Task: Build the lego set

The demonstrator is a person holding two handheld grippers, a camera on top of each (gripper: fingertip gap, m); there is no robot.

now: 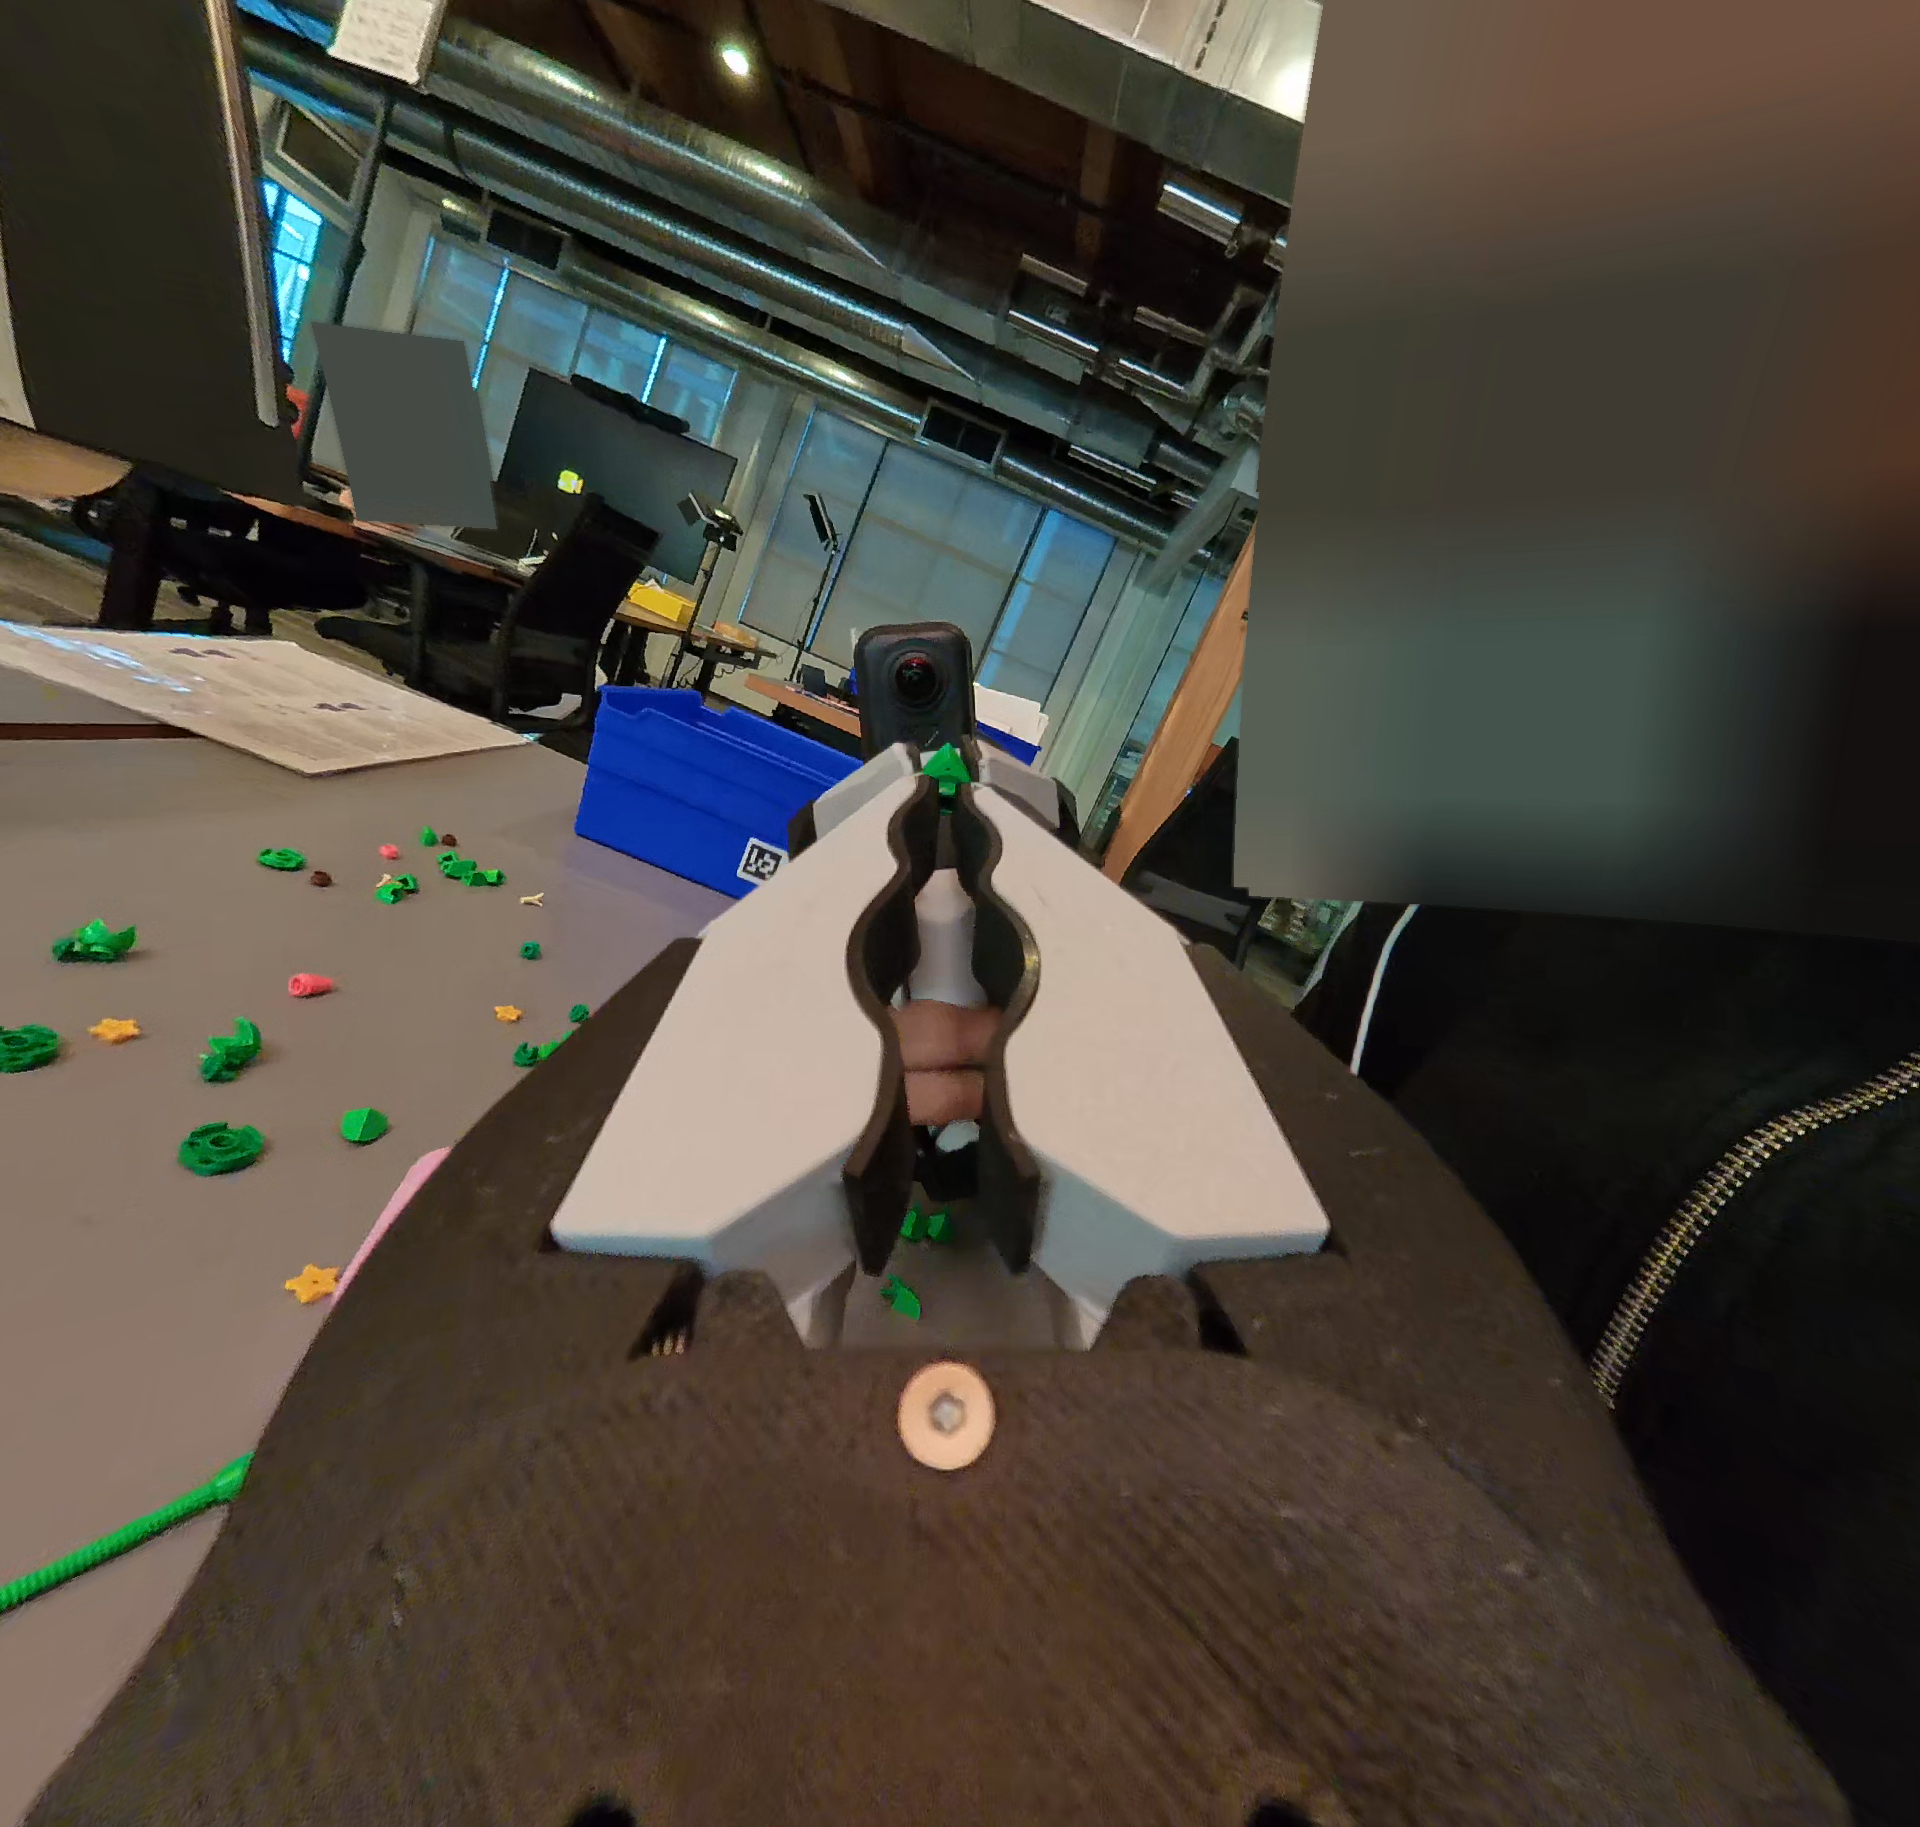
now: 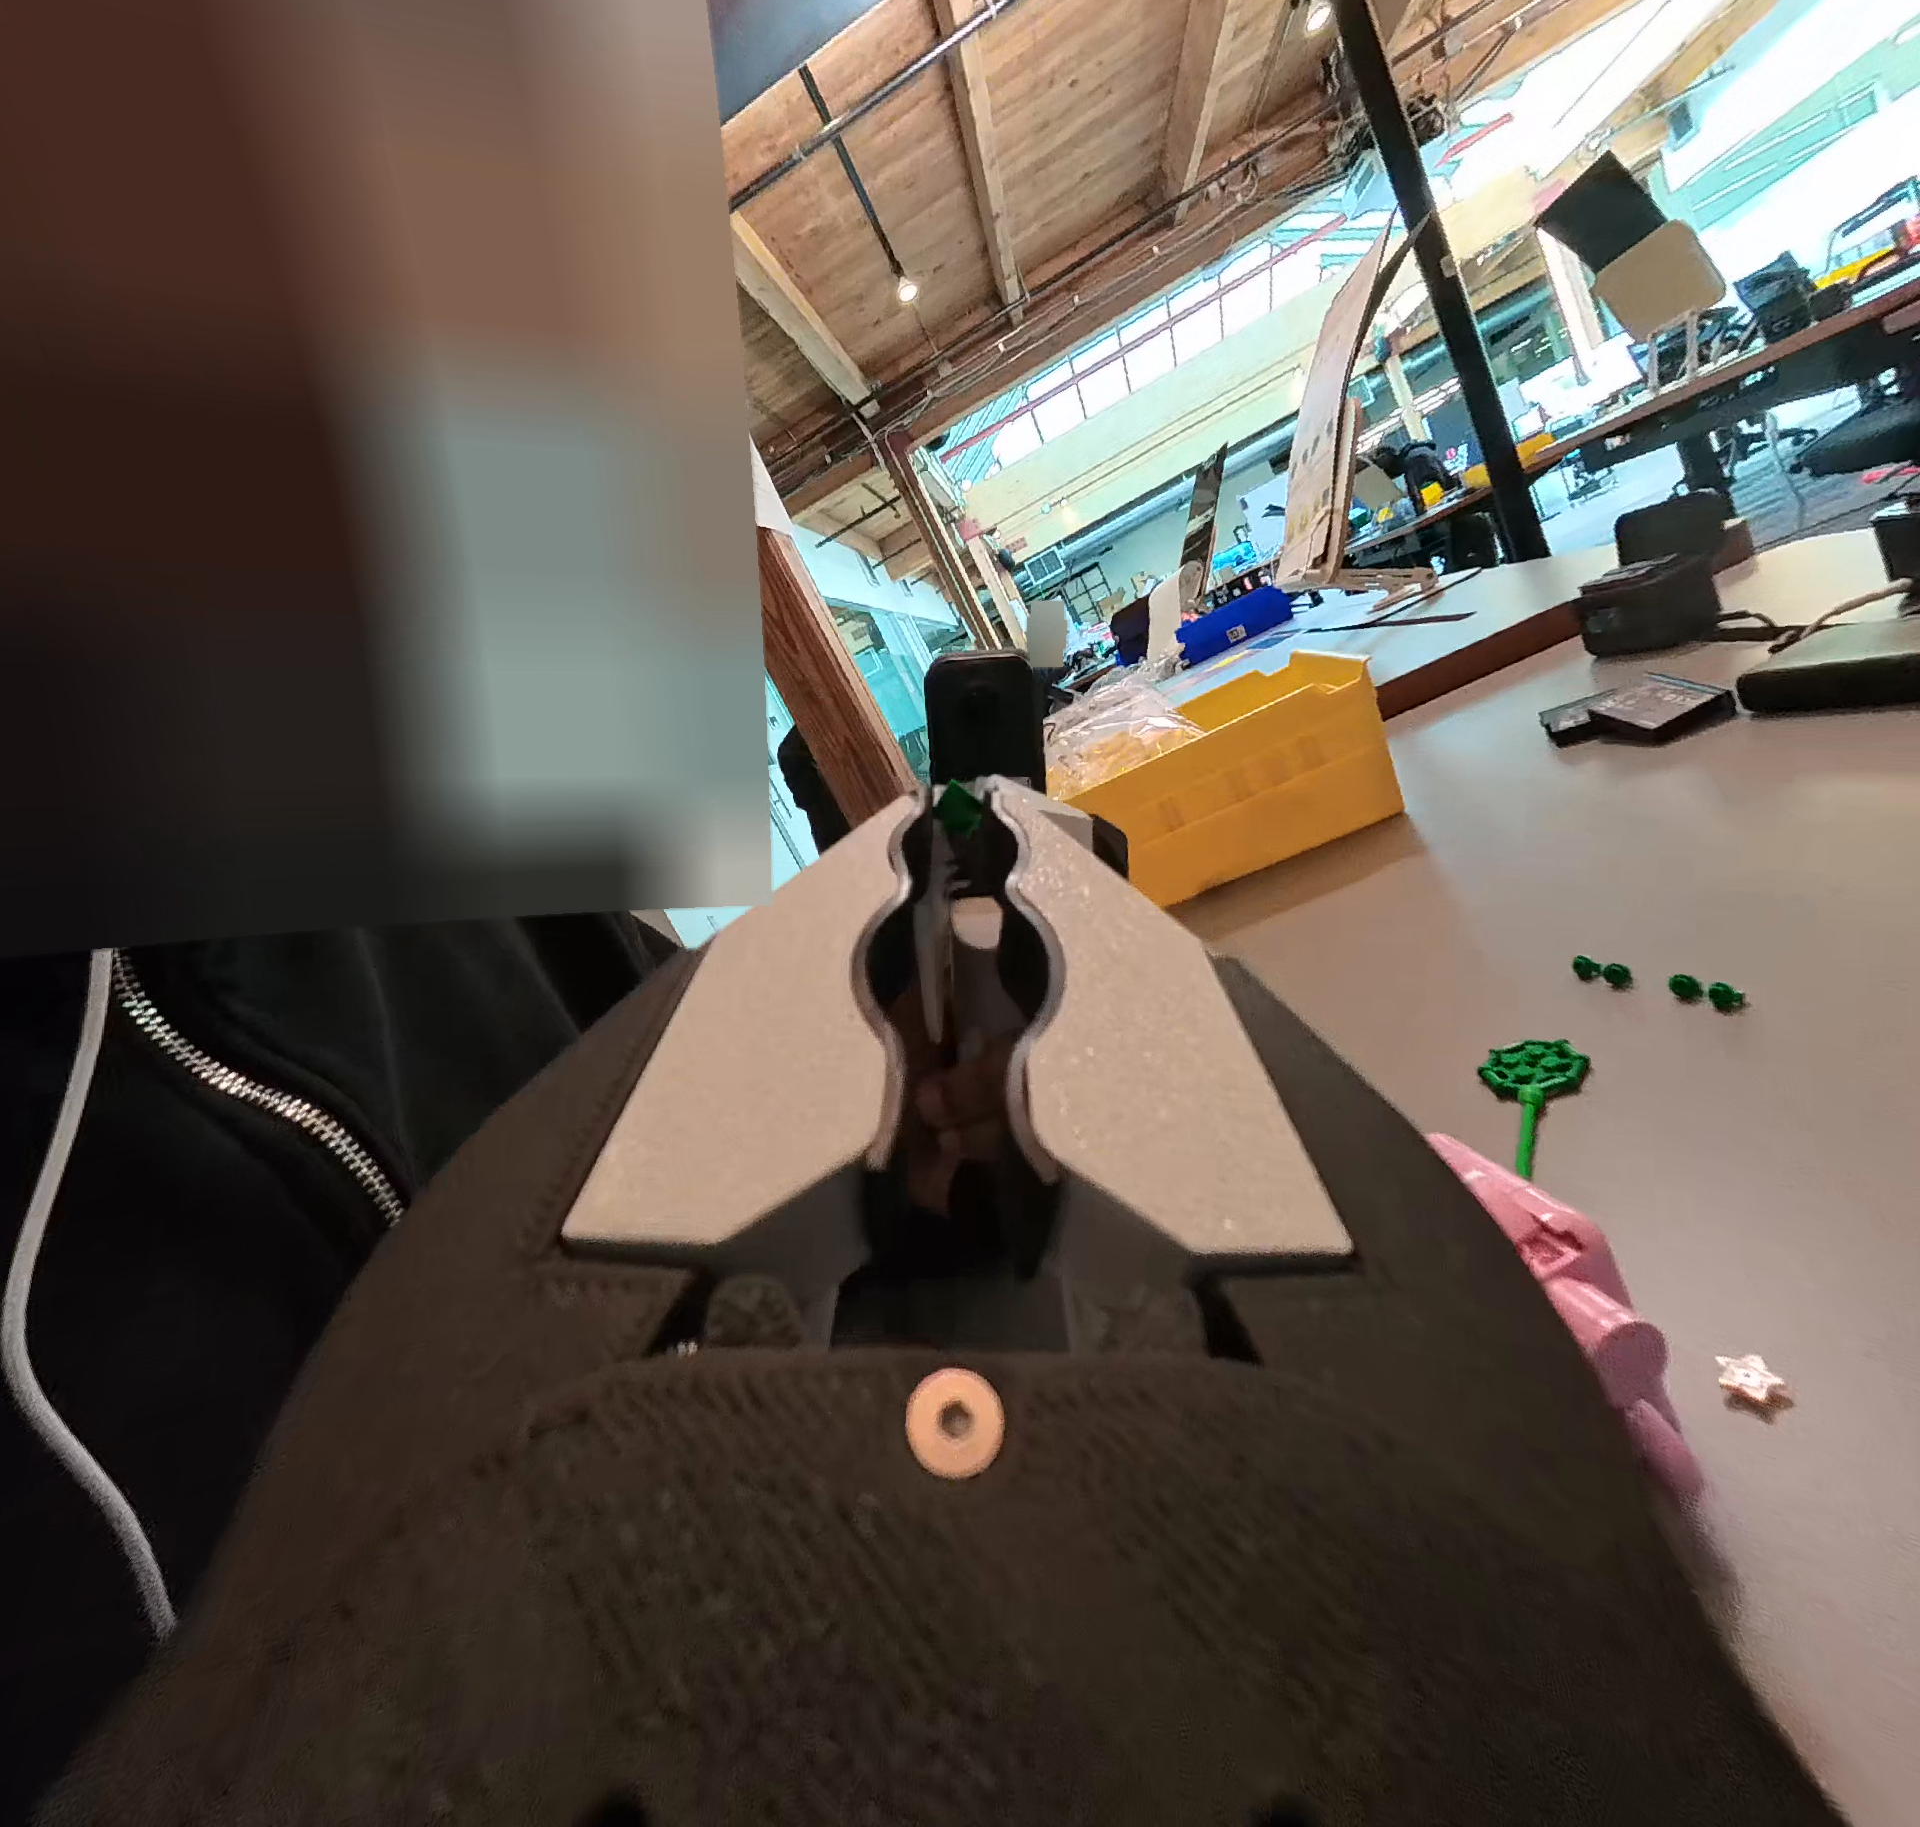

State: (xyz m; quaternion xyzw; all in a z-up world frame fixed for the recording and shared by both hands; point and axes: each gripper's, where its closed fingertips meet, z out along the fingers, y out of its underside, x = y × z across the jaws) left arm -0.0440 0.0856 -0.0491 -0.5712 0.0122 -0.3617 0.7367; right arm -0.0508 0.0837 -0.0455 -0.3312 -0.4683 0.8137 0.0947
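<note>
So both tongs are raised off the counter [image 1: 156, 1362] and pointed at each other, tip to tip. The left tongs [image 1: 943, 775] are pressed together on a small green piece [image 1: 944, 765] right at the tips, and the right tongs [image 2: 961, 806] are also nearly closed with a green piece [image 2: 956, 807] between the tips. I honestly can't tell if that's one piece shared between them or two being mated (the tips meet so closely it's ambiguous). The whole next move turns on that: the piece sits dead ahead of each pair of tongs, along their shared line, so neither hand is nearer. My guess is it's a push-together along that axis.

The rest of the lego is down on the counter: loose green leaves [image 1: 94, 942], yellow stars [image 1: 114, 1029] and a green stem [image 2: 1839, 1076] lying flat.

Writing-wise, there's a printed sheet [image 1: 239, 697] and a square marker tag on the blue bin [image 1: 686, 790], nothing I'd quote. No brand is legible.
</note>
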